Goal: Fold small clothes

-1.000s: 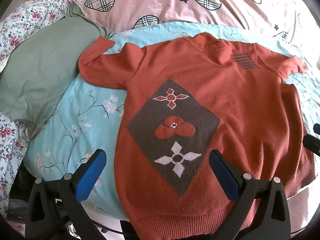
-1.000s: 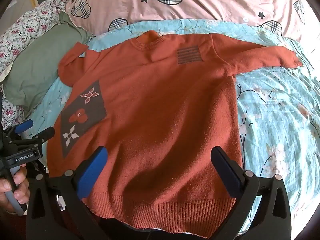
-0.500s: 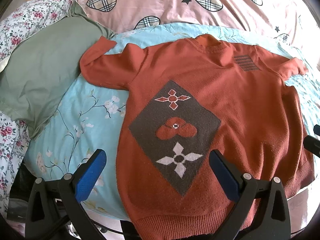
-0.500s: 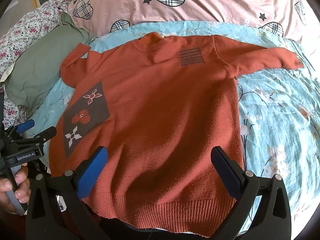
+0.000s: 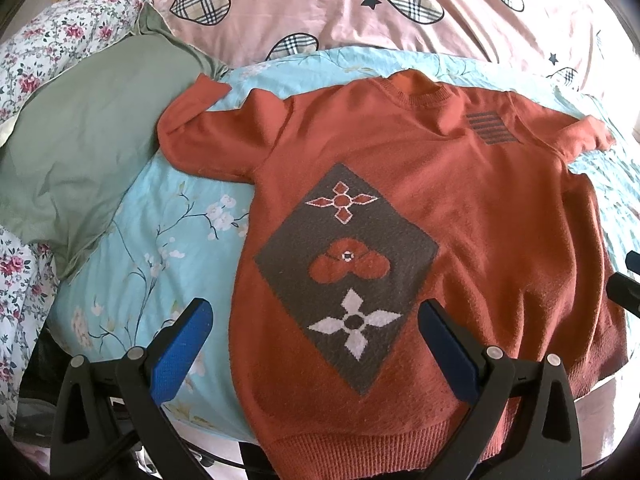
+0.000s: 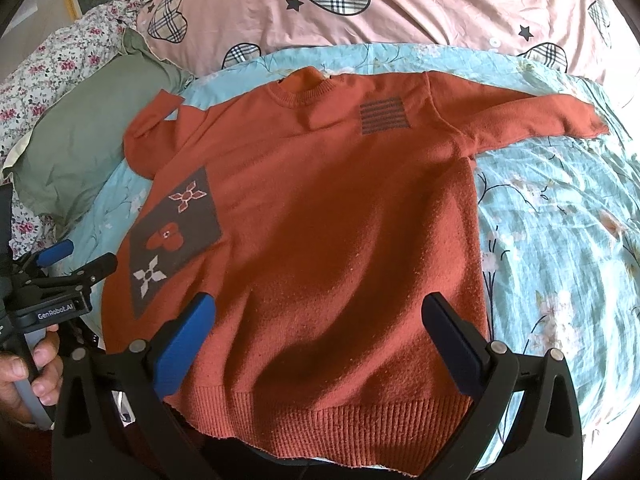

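A rust-orange knit sweater [image 5: 480, 208] lies spread flat, front up, on a light blue floral sheet [image 5: 160, 248], with a grey diamond patch [image 5: 348, 272] low on its left side. It also shows in the right wrist view [image 6: 340, 220]. Its left sleeve [image 5: 200, 136] is bent back at the cuff; its right sleeve [image 6: 520, 120] lies stretched out. My left gripper [image 5: 314, 340] is open and empty above the hem's left part. My right gripper [image 6: 320, 332] is open and empty above the hem's middle. The left gripper also shows in the right wrist view [image 6: 76, 258].
A green pillow [image 5: 80, 160] lies left of the sweater. A pink cover with plaid hearts [image 5: 400, 8] lies behind it, and floral bedding [image 5: 60, 40] at the far left. The bed's front edge runs just under the hem [image 6: 340, 420].
Both views have shifted slightly, so the sweater sits a little lower in frame. The sweater itself has not moved and both grippers stay open.
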### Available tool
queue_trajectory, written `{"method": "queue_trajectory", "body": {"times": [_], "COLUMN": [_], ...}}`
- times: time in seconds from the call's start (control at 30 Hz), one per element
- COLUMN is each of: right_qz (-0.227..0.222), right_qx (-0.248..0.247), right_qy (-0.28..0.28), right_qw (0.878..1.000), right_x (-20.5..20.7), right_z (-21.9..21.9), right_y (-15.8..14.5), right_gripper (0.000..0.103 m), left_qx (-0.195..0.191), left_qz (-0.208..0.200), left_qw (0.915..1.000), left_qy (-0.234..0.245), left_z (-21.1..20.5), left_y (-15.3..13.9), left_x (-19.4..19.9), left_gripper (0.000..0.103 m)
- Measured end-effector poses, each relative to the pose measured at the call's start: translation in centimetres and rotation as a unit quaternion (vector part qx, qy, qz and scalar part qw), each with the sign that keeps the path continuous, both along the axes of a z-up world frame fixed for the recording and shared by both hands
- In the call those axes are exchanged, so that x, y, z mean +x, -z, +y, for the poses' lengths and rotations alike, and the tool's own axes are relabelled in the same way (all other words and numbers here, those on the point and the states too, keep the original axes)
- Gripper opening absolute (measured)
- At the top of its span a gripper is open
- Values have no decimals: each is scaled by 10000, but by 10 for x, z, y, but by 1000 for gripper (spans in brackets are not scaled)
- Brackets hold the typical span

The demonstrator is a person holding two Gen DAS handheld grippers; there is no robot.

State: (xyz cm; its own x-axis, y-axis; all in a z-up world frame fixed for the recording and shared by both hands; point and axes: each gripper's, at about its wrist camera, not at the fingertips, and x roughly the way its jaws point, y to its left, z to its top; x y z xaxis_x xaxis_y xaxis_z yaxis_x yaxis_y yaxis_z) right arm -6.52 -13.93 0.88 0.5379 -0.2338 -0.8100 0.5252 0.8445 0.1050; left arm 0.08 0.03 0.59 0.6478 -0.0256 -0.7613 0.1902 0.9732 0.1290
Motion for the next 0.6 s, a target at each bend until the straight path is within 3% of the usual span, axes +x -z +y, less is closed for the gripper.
{"method": "queue_trajectory", "body": {"times": [0.6], "right_qz": [-30], "right_qx": [-375], "right_qy": [145], "right_qw": [9992], "right_x": [-10], "right_z": [-17], "right_y": [0], "right_gripper": [103], "left_qx": [-157], "left_qz": [167], "left_qw": [9996], "left_qy": [136], "left_z": [-8], "left_y": [6], "left_x": [16], "left_gripper": [103]}}
